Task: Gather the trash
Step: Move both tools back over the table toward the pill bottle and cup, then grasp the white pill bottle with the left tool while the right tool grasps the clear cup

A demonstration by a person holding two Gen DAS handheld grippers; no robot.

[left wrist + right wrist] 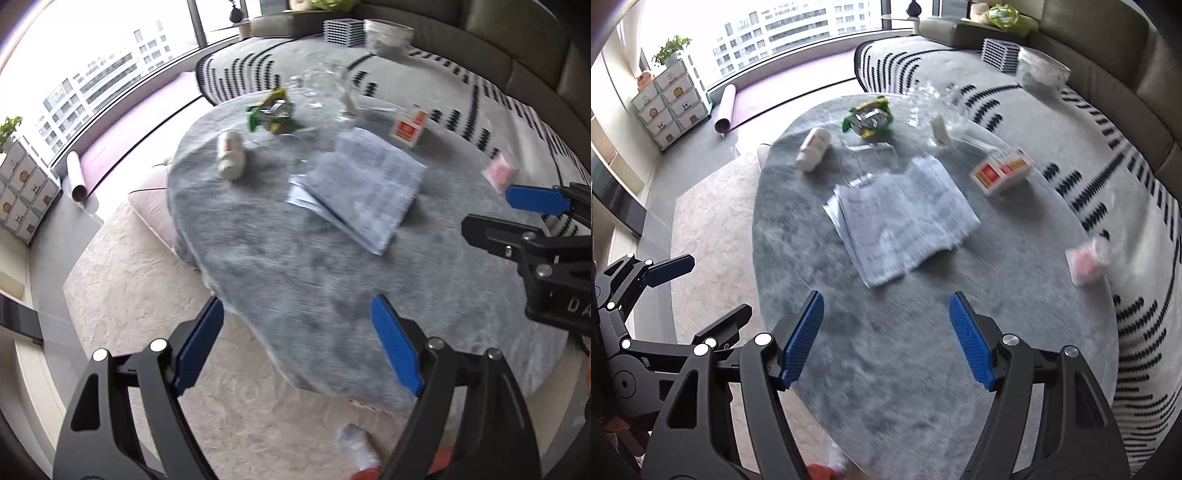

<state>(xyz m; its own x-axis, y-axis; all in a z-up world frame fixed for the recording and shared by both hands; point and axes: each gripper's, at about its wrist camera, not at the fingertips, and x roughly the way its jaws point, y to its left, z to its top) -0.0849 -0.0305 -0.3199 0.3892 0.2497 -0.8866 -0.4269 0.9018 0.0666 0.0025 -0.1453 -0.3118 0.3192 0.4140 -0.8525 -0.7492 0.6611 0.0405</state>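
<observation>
Trash items, all uncollected, lie scattered on the round table under a plush grey cloth (pixel 886 369); judged from their lie, the task has barely started and every piece is left to pick up. No bin or bag shows in either view.

Listed left to right in the right wrist view:

- White plastic pill bottle with a pale orange label (pixel 813 148): smooth rigid cylinder, lying on its side near the far left edge of the table.
- Crumpled green and yellow foil snack wrapper (pixel 868 117): shiny, creased, thin, at the far edge.
- Clear crushed plastic packaging (pixel 931 101): transparent, glossy and hard to outline; its exact form cannot be told.
- Stack of white printed paper sheets (pixel 905 218): flat, thin, slightly fanned and curling at the corners, at the table's middle.
- Small red, yellow and white cardboard carton (pixel 1001 170): box-shaped, lying tilted, right of the papers.
- Pink item in a clear plastic wrap (pixel 1087 260): soft-looking and blurred, near the right rim.

On the pale carpet below the near edge, the left wrist view shows a crumpled white scrap (pixel 356 445), possibly trash too.

Left gripper (pixel 297 341): blue ribbed pads spread wide, nothing between them, over the table's near edge.
Right gripper (pixel 886 338): likewise wide apart and empty, pointed down at bare cloth, well short of the papers.
</observation>
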